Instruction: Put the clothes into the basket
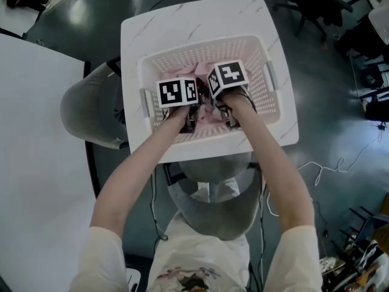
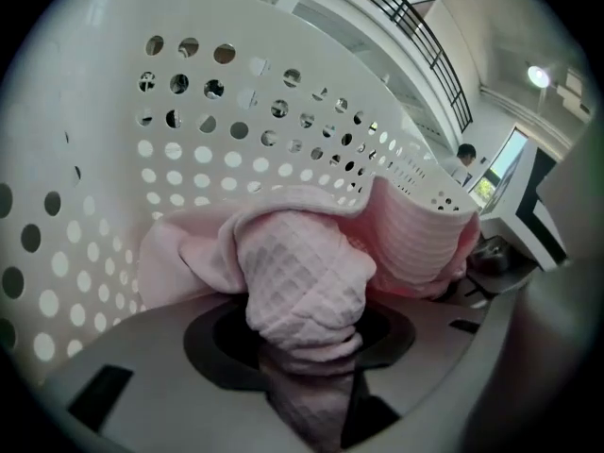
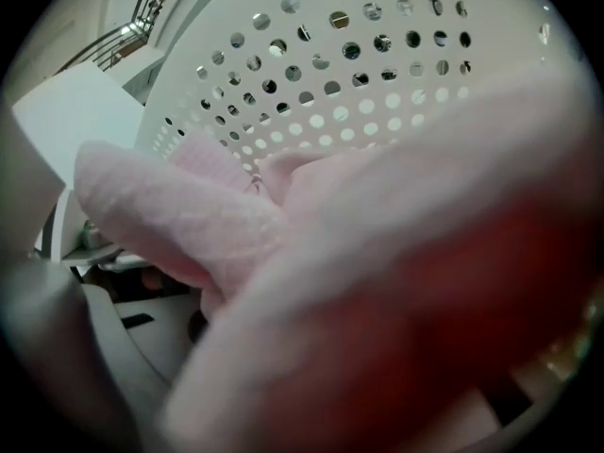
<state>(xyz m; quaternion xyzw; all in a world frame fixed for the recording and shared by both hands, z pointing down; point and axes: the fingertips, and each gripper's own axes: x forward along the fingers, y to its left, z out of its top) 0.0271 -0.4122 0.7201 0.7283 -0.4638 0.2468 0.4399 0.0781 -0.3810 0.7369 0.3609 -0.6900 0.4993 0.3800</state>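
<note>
Both tools are down inside the basket, which sits on a small white marbled surface. The left tool is clamped on a bunched fold of the pink garment. It's a waffle-knit thing, and you can see it pinched right between the jaws. The right tool is just beside it, with the same pink cloth flopped over it so close to its camera that I honestly can't tell if it's pinching the cloth or not. The rest of the garment is inside the basket, with a ribbed part riding up against the perforated wall.

So this looks like the drop-off step, pretty much at the end. My two cents on doing it well:

- get the cloth sitting on the basket floor before opening up, so nothing flips over the rim
- open both tools fully, not halfway, since that knit looks like it would cling
- pull straight up out of the basket so the fabric doesn't drag along
</note>
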